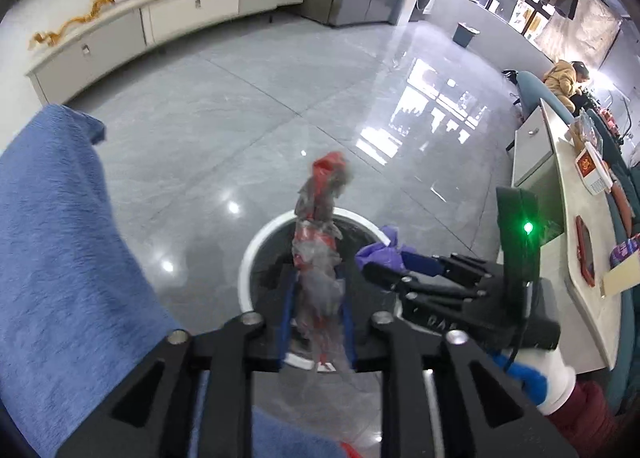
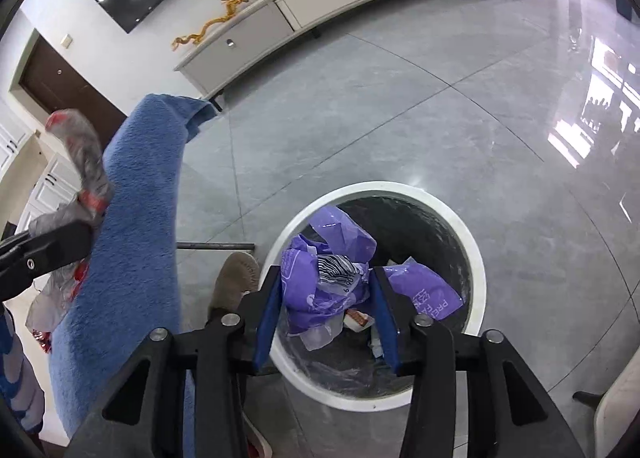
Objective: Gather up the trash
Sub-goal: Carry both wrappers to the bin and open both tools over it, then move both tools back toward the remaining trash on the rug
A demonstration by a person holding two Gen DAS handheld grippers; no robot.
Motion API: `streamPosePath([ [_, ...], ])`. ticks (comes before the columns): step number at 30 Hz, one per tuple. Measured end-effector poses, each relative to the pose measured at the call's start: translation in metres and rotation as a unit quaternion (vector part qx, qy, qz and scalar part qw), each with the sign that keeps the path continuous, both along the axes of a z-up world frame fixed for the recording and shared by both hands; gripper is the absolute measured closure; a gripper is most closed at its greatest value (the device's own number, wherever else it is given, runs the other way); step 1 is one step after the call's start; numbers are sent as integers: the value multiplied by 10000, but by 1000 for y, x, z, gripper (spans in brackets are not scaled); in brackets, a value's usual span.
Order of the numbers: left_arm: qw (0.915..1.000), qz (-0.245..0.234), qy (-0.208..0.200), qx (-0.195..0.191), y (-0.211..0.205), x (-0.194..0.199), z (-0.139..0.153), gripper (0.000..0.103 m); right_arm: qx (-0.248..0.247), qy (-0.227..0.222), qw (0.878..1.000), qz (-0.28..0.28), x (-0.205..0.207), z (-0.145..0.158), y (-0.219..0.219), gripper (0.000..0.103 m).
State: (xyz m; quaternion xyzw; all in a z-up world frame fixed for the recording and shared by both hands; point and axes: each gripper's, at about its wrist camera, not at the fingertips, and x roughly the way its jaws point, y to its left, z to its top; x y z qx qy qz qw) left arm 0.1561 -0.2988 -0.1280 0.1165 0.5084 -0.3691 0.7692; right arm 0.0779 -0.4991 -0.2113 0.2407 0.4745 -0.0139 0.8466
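My left gripper [image 1: 318, 312] is shut on a crumpled clear-and-red plastic wrapper [image 1: 320, 242] and holds it upright above the white-rimmed trash bin [image 1: 250, 254]. The wrapper also shows at the left of the right wrist view [image 2: 86, 162]. My right gripper [image 2: 326, 298] is shut on a crumpled purple plastic bag [image 2: 320, 270] right over the bin's opening [image 2: 476, 258]. The purple bag also shows in the left wrist view [image 1: 378, 248] at the right gripper's tips. The bin has a dark liner and some scraps inside.
A blue towel [image 1: 60, 242] hangs at the left, close to both grippers [image 2: 136, 218]. A shoe [image 2: 234, 278] stands beside the bin. A white table [image 1: 576, 226] with small items is at the right. A long low cabinet [image 1: 160, 18] lines the far wall.
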Motion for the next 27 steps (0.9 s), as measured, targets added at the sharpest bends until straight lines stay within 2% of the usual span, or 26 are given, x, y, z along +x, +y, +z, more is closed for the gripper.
streamPosePath([
  [2,10000,41,-40,-14,-3,1,-4,57,-59,82,9999,-58,5,-4,0,55],
  [3,10000,59,-58,-39,-4,2,-5,57,-75,108,9999,-82,4,-4,-1,54],
  [8,9997,97,-113,-170,4,-4,2,57,-176,140,9997,-74,1,-4,-1,53],
  [14,9981,248,-508,-250,38,-23,24,57,-295,66,9995,23,-4,9,9,53],
  [18,9955,296,-880,-179,54,-37,32,57,-401,-34,9988,274,-8,22,27,53],
  [21,9947,339,-959,-172,64,-42,32,57,-473,-64,9981,381,-13,27,36,53],
  [27,9927,456,-1111,74,88,-53,30,57,-486,-169,9981,325,-19,32,41,53],
])
